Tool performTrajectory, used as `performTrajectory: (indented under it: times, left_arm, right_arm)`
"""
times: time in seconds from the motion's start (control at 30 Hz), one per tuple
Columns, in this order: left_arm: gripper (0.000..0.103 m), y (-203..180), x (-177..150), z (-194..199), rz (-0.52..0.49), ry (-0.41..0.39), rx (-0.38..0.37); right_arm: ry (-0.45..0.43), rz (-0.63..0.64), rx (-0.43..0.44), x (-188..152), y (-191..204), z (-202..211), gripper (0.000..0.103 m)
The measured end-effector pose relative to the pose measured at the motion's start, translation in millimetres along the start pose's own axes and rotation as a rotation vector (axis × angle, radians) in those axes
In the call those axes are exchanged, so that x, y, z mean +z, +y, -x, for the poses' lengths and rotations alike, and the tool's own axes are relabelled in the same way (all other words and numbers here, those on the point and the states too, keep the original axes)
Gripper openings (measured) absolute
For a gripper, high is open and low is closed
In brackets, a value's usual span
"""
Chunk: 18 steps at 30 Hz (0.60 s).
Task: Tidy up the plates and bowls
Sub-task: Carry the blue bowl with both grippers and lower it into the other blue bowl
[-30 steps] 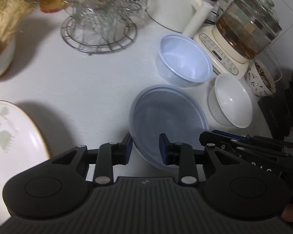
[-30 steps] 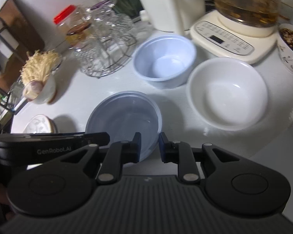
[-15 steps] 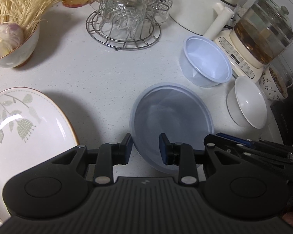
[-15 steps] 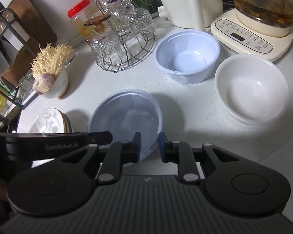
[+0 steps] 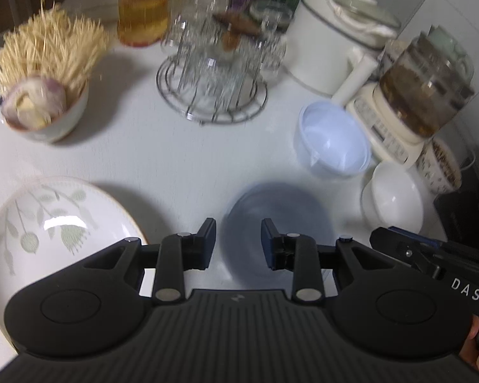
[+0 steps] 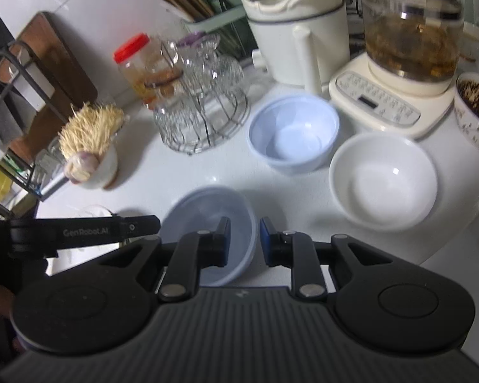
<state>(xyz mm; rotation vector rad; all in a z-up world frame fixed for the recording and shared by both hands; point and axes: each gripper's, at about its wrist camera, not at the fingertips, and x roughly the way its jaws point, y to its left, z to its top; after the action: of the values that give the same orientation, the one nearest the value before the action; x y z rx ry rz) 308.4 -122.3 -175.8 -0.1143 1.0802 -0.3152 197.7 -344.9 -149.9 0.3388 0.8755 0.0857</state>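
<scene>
A translucent blue plastic bowl (image 5: 276, 223) (image 6: 214, 223) sits on the white counter just ahead of both grippers. My left gripper (image 5: 238, 242) has its jaws on either side of the bowl's near left rim. My right gripper (image 6: 245, 239) straddles its right rim with a narrow gap; whether either one touches the rim is unclear. A smaller pale blue bowl (image 5: 333, 140) (image 6: 295, 132) and a white bowl (image 5: 392, 202) (image 6: 383, 180) stand behind. A leaf-patterned plate (image 5: 48, 233) lies at the left.
A glass rack (image 5: 212, 73) (image 6: 201, 102), a white pot (image 6: 298, 28), a glass kettle on its base (image 6: 405, 51), a patterned bowl (image 6: 477, 108), a mushroom bowl (image 5: 44, 92) and a red-lidded jar (image 6: 140, 63) crowd the back of the counter.
Both grippers have drawn back and up, so more of the counter shows. The blue bowl looks smaller and lower in both views. The left jaws look slightly wider apart.
</scene>
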Motion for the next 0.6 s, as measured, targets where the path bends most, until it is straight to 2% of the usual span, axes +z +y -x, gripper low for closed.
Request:
performTrajectory:
  times: [0.17, 0.33, 0.47, 0.5, 0.57, 0.6]
  left_arm:
    - [0.036, -13.3, 22.2, 9.1, -0.009, -0.037, -0.053]
    - [0.036, -28.9, 43.6, 6.3, -0.010, -0.065, -0.106]
    - [0.045, -42.3, 56.2, -5.7, -0.009, -0.070, -0.120]
    - [0.046, -46.5, 58.0, -10.1, -0.008, -0.064, -0.118]
    - [0.050, -51.9, 61.6, -19.0, 0.001, -0.050, -0.125]
    - [0.051, -54.6, 63.0, -22.8, 0.004, -0.042, -0.124]
  right_arm:
    - [-0.052, 0.003, -0.044, 24.5, -2.2, 13.5, 0.024]
    - [-0.082, -0.048, -0.089, 50.5, -17.1, 19.0, 0.024]
    - [-0.099, -0.070, -0.113, 66.0, -33.0, 18.6, 0.026]
    - [-0.097, -0.074, -0.113, 69.2, -37.3, 17.8, 0.028]
    - [-0.090, -0.091, -0.101, 73.9, -45.9, 15.4, 0.050]
    - [-0.089, -0.100, -0.094, 76.0, -50.8, 13.3, 0.052]
